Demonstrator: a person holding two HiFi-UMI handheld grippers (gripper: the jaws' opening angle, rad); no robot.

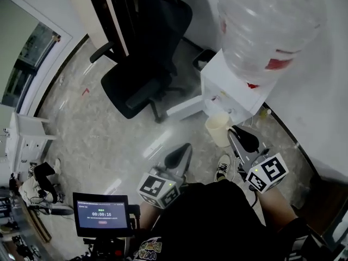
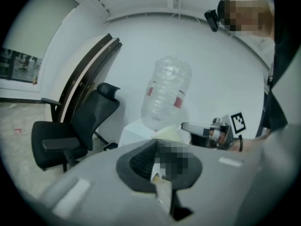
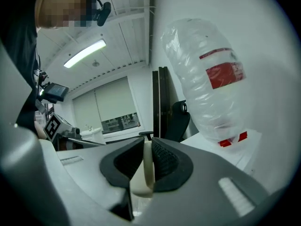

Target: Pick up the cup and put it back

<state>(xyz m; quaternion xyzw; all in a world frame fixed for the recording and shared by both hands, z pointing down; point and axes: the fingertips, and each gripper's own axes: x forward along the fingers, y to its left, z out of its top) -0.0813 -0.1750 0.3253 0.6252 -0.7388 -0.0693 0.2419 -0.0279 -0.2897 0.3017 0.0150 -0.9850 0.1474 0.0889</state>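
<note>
A cream cup (image 1: 219, 128) hangs in the air beside the white water dispenser (image 1: 228, 88), just below its front. My right gripper (image 1: 235, 137) is shut on the cup's rim. In the right gripper view the cup's thin wall (image 3: 148, 166) is pinched between the two dark pads. My left gripper (image 1: 179, 157) is held lower and to the left of the cup, apart from it, with its jaws together and nothing held. From the left gripper view the cup (image 2: 171, 134) shows just beyond the jaws, with the right gripper (image 2: 207, 132) next to it.
A large clear water bottle (image 1: 266, 26) sits upside down on the dispenser. A black office chair (image 1: 144, 75) stands on the floor to the left. A small screen (image 1: 101, 213) is at the bottom left. The person's shoe (image 1: 222, 168) is under the cup.
</note>
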